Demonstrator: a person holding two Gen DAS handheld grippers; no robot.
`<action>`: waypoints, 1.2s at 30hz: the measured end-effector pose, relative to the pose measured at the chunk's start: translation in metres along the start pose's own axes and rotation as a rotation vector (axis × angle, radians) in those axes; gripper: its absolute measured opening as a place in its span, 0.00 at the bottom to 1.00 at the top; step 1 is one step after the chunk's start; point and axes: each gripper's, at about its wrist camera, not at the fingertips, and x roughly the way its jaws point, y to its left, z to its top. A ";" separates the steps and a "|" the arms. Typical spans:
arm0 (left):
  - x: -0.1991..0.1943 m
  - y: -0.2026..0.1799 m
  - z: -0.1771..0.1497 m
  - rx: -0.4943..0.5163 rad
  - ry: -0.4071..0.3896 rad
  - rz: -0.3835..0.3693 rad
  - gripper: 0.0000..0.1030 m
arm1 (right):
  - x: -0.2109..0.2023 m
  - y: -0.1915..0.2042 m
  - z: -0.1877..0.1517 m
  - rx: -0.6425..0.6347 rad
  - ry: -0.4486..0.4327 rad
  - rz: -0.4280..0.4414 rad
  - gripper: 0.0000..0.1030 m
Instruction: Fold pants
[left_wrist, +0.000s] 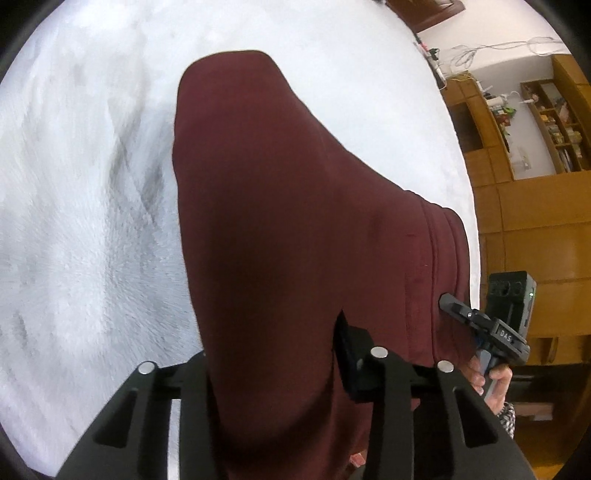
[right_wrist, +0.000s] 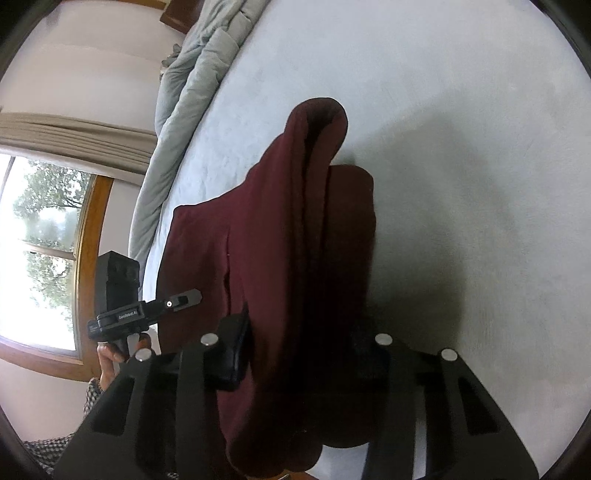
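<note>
The maroon pants (left_wrist: 288, 221) hang between both our tongs, trailing ahead of them onto the white bed (left_wrist: 92, 221). We have the left tongs (left_wrist: 273, 373) clamped on the fabric. The right tongs (right_wrist: 299, 354) pinch the waistband end likewise.

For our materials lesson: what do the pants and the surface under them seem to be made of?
Pants: maroon knit, probably cotton jersey; matte, soft drape, stitched waistband. Surface: white plush fabric, seemingly short pile; brushed streaks show in the nap.
</note>
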 end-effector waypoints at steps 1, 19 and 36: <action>-0.002 -0.003 -0.001 0.004 -0.007 -0.002 0.36 | -0.003 0.006 -0.001 -0.010 -0.009 -0.001 0.38; -0.013 -0.069 0.056 0.068 -0.100 -0.108 0.35 | -0.061 0.037 0.067 -0.100 -0.126 -0.055 0.38; 0.057 -0.050 0.161 0.046 -0.063 0.068 0.38 | 0.034 -0.018 0.171 0.042 -0.073 -0.104 0.40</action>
